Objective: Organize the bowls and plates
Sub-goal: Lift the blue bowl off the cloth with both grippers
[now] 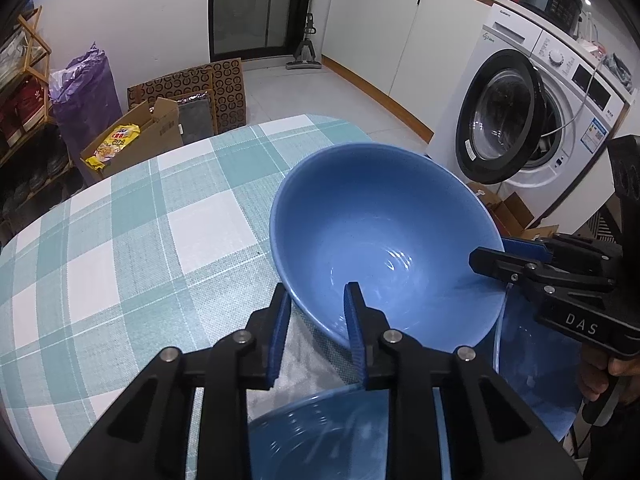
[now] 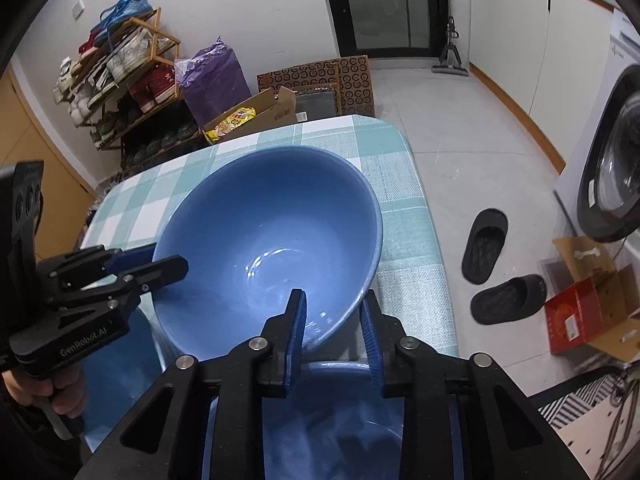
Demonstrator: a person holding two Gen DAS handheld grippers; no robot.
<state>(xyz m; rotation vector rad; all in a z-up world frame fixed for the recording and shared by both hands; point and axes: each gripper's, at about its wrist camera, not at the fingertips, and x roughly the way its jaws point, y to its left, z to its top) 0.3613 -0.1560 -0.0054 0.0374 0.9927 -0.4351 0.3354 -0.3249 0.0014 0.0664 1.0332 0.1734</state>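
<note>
A large blue bowl [image 1: 380, 240] [image 2: 272, 240] hangs tilted above the checked table [image 1: 120, 240] [image 2: 404, 216], held from both sides. My left gripper [image 1: 318, 320] [image 2: 156, 258] straddles its near rim, one finger inside and one outside, shut on it. My right gripper [image 2: 334, 320] [image 1: 496, 252] clamps the opposite rim the same way. Below the bowl lies a blue plate [image 1: 532, 376] [image 2: 116, 376], and a second blue dish [image 1: 316, 436] [image 2: 328, 432] shows blurred under the fingers.
A washing machine [image 1: 532, 128] with its door open stands to the right of the table. Black slippers [image 2: 492, 264] and cardboard boxes [image 2: 588, 300] lie on the floor. A shoe rack [image 2: 120, 80], purple bag [image 2: 212, 76] and box [image 1: 136, 140] stand beyond the far edge.
</note>
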